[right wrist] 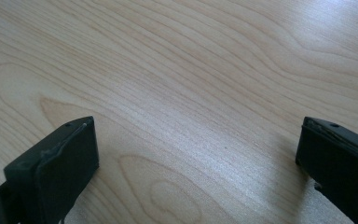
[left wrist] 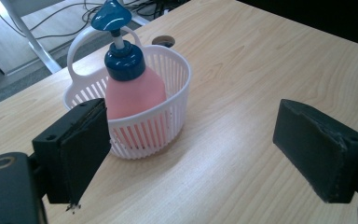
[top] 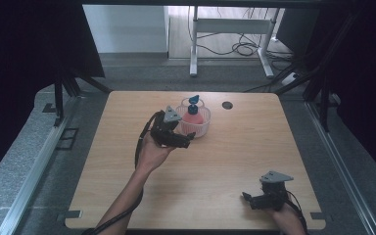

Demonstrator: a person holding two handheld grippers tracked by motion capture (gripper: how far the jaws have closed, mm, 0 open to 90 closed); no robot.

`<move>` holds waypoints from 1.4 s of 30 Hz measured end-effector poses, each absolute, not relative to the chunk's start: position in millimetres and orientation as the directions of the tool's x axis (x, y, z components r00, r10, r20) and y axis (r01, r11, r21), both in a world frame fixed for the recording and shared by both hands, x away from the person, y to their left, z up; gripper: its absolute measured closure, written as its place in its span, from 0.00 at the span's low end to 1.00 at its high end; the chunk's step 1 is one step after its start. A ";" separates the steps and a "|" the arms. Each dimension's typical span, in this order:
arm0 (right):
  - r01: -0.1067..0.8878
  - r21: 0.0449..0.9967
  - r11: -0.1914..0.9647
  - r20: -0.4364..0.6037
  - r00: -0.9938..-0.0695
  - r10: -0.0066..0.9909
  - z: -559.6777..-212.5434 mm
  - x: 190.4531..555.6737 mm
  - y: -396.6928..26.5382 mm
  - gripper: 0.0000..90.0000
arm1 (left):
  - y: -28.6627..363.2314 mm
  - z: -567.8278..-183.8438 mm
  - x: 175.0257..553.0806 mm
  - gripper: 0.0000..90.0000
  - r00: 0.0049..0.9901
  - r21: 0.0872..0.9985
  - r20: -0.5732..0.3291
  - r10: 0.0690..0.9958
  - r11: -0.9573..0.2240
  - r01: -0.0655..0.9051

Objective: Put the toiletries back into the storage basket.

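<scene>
Just ahead of the left hand-held gripper (left wrist: 191,154), jaws spread wide, a pink pump bottle (left wrist: 133,88) stands inside a white basket (left wrist: 168,121) on the counter (left wrist: 261,70); a careless nudge could tip both.

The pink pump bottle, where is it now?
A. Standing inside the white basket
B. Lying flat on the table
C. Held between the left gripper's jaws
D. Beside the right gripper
A: the pink pump bottle stands upright inside the white basket, with the left gripper open and apart from it.
</scene>
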State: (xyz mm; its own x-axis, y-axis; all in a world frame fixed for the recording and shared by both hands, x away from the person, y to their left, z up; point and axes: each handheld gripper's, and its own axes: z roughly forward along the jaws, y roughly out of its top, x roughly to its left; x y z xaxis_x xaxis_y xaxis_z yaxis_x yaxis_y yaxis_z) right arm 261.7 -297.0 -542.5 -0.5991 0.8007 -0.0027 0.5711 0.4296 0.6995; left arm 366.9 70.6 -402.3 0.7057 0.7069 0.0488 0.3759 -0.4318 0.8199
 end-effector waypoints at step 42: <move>0.570 0.700 0.430 -0.004 -0.600 0.800 -542.6 261.7 -296.9 0.00 | 131.3 -423.6 299.1 0.11 0.684 0.835 0.028 0.729 -0.393 0.385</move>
State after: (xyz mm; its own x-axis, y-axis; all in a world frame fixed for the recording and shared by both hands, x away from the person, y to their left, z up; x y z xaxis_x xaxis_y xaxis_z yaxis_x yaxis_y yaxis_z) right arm 261.7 -296.9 -542.6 -0.5996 0.8003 -0.0039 0.5699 0.4304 0.6999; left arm 299.1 131.3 -423.6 0.6837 0.7292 0.0283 0.3847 -0.3932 0.8351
